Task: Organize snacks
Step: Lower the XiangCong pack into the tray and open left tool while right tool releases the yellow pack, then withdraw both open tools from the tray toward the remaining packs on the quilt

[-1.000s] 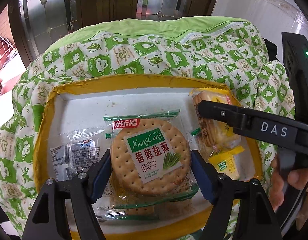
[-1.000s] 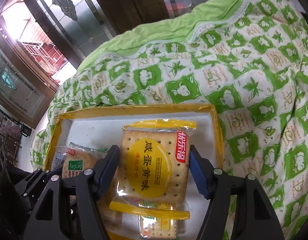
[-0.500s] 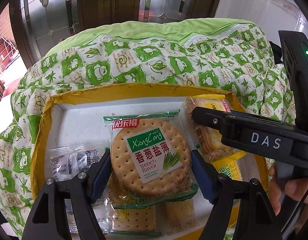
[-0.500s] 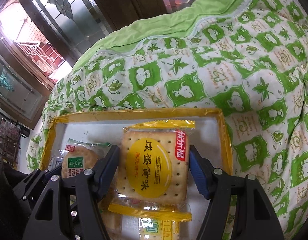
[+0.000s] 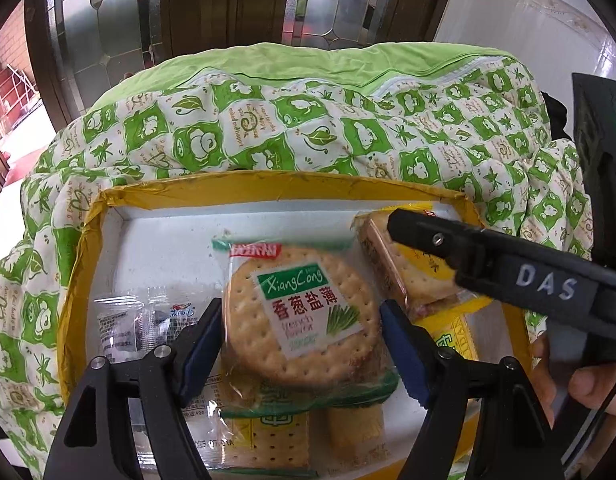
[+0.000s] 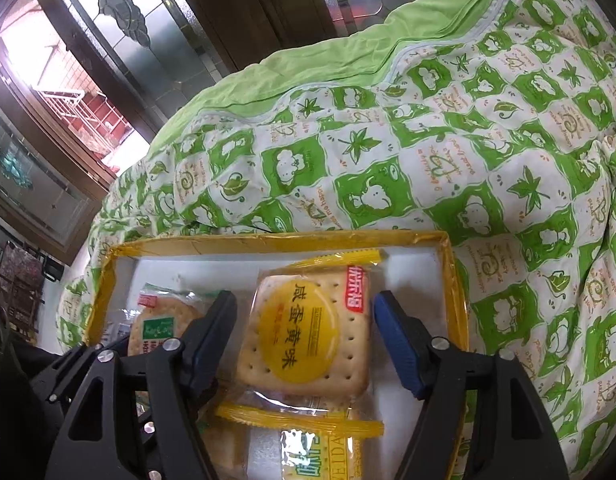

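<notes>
A round cracker pack with a green label (image 5: 304, 312) hangs over a white tray with a yellow rim (image 5: 268, 188). My left gripper (image 5: 302, 344) is shut on it, both blue pads pressing the wrapper's sides. A square cracker pack with a yellow label (image 6: 308, 332) lies in the tray's (image 6: 308, 238) right part. It sits between the jaws of my right gripper (image 6: 304, 320), which are opening, with a gap on each side. One right finger (image 5: 447, 240) crosses the left wrist view above that yellow pack (image 5: 403, 264).
The tray rests on a green-and-white patterned quilt (image 5: 308, 128). Small clear-wrapped packets (image 5: 140, 320) lie at its left, and more cracker packs (image 6: 319, 448) sit at the near side. A hand (image 5: 587, 384) holds the right gripper. Glass-panelled doors (image 5: 108, 40) stand behind.
The right jaws have spread away from the yellow pack, which now lies free between them and slightly tilted. The left gripper keeps its hold on the green pack.
</notes>
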The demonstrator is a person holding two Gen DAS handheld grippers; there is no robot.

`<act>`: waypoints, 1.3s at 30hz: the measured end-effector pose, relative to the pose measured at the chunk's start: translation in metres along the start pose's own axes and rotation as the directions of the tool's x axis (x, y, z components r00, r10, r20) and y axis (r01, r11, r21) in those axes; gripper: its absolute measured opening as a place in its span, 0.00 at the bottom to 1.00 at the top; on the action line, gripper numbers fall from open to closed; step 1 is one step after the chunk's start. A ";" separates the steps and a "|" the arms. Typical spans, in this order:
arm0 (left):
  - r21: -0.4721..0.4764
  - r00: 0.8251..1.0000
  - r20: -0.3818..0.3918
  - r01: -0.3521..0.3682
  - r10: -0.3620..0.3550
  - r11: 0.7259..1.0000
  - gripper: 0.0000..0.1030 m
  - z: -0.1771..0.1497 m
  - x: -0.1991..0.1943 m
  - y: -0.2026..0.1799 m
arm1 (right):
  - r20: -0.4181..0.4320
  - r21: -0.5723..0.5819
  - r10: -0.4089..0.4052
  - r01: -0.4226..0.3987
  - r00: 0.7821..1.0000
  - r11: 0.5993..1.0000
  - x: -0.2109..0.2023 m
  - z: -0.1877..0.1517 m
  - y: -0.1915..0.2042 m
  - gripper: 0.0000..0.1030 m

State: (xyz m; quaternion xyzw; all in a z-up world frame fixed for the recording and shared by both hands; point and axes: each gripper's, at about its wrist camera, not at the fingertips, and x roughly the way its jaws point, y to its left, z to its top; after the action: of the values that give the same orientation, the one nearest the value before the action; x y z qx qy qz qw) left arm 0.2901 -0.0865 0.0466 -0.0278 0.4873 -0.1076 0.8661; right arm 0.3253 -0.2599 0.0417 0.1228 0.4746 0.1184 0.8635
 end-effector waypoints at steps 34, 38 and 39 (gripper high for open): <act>-0.126 0.996 0.060 0.077 -0.070 0.989 0.81 -0.150 -0.091 -0.021 | -0.038 -0.015 0.160 -0.160 0.986 0.987 -0.089 -0.134 0.009 0.71; -0.160 0.996 0.047 0.083 -0.077 0.984 0.81 -0.173 -0.094 -0.015 | -0.059 -0.030 0.179 -0.181 0.982 0.983 -0.088 -0.145 0.013 0.71; -0.168 0.996 0.046 0.085 -0.079 0.982 0.81 -0.176 -0.094 -0.014 | -0.064 -0.035 0.180 -0.183 0.982 0.983 -0.088 -0.149 0.015 0.71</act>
State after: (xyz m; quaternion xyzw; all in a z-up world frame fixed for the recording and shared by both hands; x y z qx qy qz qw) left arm 0.0910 -0.0697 0.0351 -0.1234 0.4763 -0.1008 0.8647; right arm 0.1518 -0.2595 0.0387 0.1442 0.4848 0.2100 0.8367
